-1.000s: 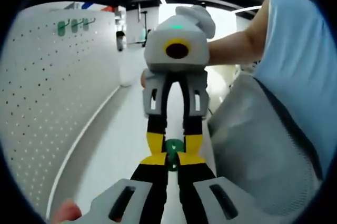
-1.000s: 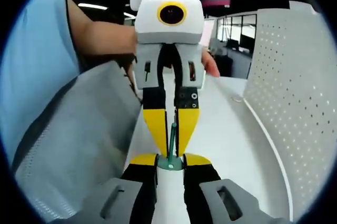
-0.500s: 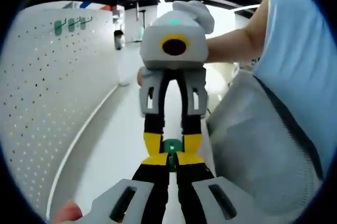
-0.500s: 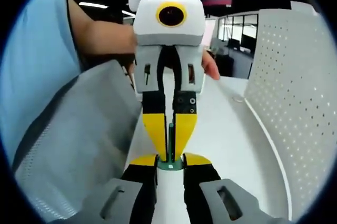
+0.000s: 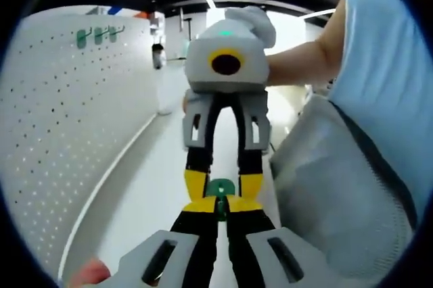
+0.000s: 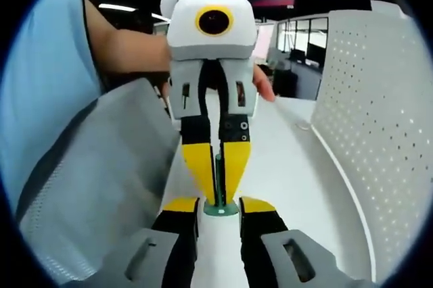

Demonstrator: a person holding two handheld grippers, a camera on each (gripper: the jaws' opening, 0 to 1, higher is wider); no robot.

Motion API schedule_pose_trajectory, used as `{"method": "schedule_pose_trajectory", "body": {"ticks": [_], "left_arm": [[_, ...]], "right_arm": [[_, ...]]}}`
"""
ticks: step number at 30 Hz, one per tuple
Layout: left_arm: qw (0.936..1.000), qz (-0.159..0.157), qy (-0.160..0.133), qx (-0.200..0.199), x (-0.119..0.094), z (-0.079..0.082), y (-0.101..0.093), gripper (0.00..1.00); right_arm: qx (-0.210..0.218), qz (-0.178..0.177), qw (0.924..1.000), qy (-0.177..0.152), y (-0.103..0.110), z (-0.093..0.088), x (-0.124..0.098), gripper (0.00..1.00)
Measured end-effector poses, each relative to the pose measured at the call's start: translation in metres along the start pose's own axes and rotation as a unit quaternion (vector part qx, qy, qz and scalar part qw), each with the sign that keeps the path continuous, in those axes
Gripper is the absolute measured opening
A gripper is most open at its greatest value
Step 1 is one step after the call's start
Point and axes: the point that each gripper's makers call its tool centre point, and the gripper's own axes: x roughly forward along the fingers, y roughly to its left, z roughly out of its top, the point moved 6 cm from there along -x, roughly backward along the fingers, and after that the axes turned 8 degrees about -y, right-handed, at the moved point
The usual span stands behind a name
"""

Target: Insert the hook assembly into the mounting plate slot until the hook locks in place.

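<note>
Hook assembly (image 5: 220,195), a small green piece, is sitting between the two grippers, which are facing each other tip to tip above the white table (image 5: 162,180). In the left gripper view, the left gripper (image 5: 218,215) is pinching the green piece at its near end, jaws closed on it, while the right gripper (image 5: 221,186) is reaching in from the far side and closing its yellow tips on the same piece. In the right gripper view, the right gripper (image 6: 219,208) is clamping the round green base (image 6: 220,209), and the thin green stem (image 6: 218,180) is rising between the yellow tips of the left gripper (image 6: 217,190). The step looks like joining or handing over the hook, not yet mounting. The white pegboard (image 5: 61,132), already carrying green hooks (image 5: 95,34), is standing well apart to the side. Next, one gripper probably needs to let go, and the other has to carry the piece to the board and line it up with a slot.
</note>
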Motion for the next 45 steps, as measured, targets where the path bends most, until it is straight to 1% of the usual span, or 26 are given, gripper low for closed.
{"method": "schedule_pose_trajectory", "body": {"ticks": [2, 6, 11, 16, 26, 28, 29, 30, 31, 35, 37, 38, 39, 40, 42, 43, 44, 45], "left_arm": [[1.0000, 0.003, -0.001, 0.000, -0.001, 0.001, 0.000, 0.03], [1.0000, 0.008, -0.001, -0.001, -0.001, 0.000, 0.002, 0.03], [0.9997, 0.020, -0.010, -0.006, -0.002, 0.004, 0.005, 0.03], [0.9992, 0.036, -0.017, -0.009, -0.004, 0.006, 0.008, 0.03], [0.9953, 0.091, -0.032, -0.014, -0.010, 0.008, 0.021, 0.03], [0.9936, 0.106, -0.034, -0.015, -0.012, 0.008, 0.024, 0.03], [0.9920, 0.121, -0.035, -0.015, -0.014, 0.007, 0.027, 0.03], [0.9913, 0.126, -0.036, -0.015, -0.014, 0.007, 0.029, 0.03], [0.9892, 0.141, -0.038, -0.015, -0.016, 0.007, 0.032, 0.03], [0.9856, 0.164, -0.038, -0.018, -0.018, 0.006, 0.036, 0.03], [0.9815, 0.186, -0.040, -0.018, -0.020, 0.006, 0.041, 0.03], [0.9802, 0.193, -0.041, -0.019, -0.021, 0.005, 0.042, 0.03], [0.9789, 0.199, -0.042, -0.021, -0.021, 0.005, 0.043, 0.03], [0.9756, 0.214, -0.043, -0.021, -0.022, 0.005, 0.046, 0.03], [0.9742, 0.220, -0.045, -0.023, -0.022, 0.005, 0.047, 0.03], [0.9697, 0.237, -0.052, -0.026, -0.023, 0.005, 0.050, 0.03], [0.9695, 0.238, -0.051, -0.027, -0.023, 0.005, 0.050, 0.03], [0.9671, 0.247, -0.053, -0.028, -0.023, 0.006, 0.052, 0.03]], "right_arm": [[0.002, -0.001, 1.0000, -0.003, 0.001, 0.000, 0.000, 0.25], [0.004, -0.011, 0.9999, -0.009, -0.001, 0.002, -0.001, 0.31], [0.008, -0.028, 0.9994, -0.020, -0.005, 0.005, -0.004, 0.38], [0.009, -0.040, 0.9989, -0.023, -0.009, 0.004, -0.008, 0.38], [0.021, -0.079, 0.9960, -0.036, -0.023, 0.006, -0.019, 0.37], [0.026, -0.085, 0.9953, -0.039, -0.025, 0.007, -0.020, 0.36], [0.030, -0.087, 0.9949, -0.041, -0.026, 0.007, -0.021, 0.36], [0.032, -0.093, 0.9942, -0.042, -0.028, 0.007, -0.022, 0.35], [0.033, -0.097, 0.9938, -0.043, -0.029, 0.007, -0.022, 0.34], [0.047, -0.113, 0.9914, -0.048, -0.033, 0.008, -0.024, 0.31], [0.052, -0.125, 0.9896, -0.050, -0.036, 0.009, -0.025, 0.28], [0.055, -0.128, 0.9889, -0.053, -0.037, 0.010, -0.025, 0.27], [0.060, -0.139, 0.9870, -0.055, -0.040, 0.010, -0.026, 0.26], [0.060, -0.144, 0.9861, -0.057, -0.042, 0.011, -0.027, 0.24], [0.068, -0.159, 0.9825, -0.069, -0.046, 0.014, -0.029, 0.22], [0.074, -0.168, 0.9804, -0.072, -0.048, 0.016, -0.030, 0.21], [0.076, -0.177, 0.9781, -0.080, -0.051, 0.018, -0.032, 0.20], [0.078, -0.184, 0.9761, -0.084, -0.053, 0.020, -0.033, 0.18]]}}
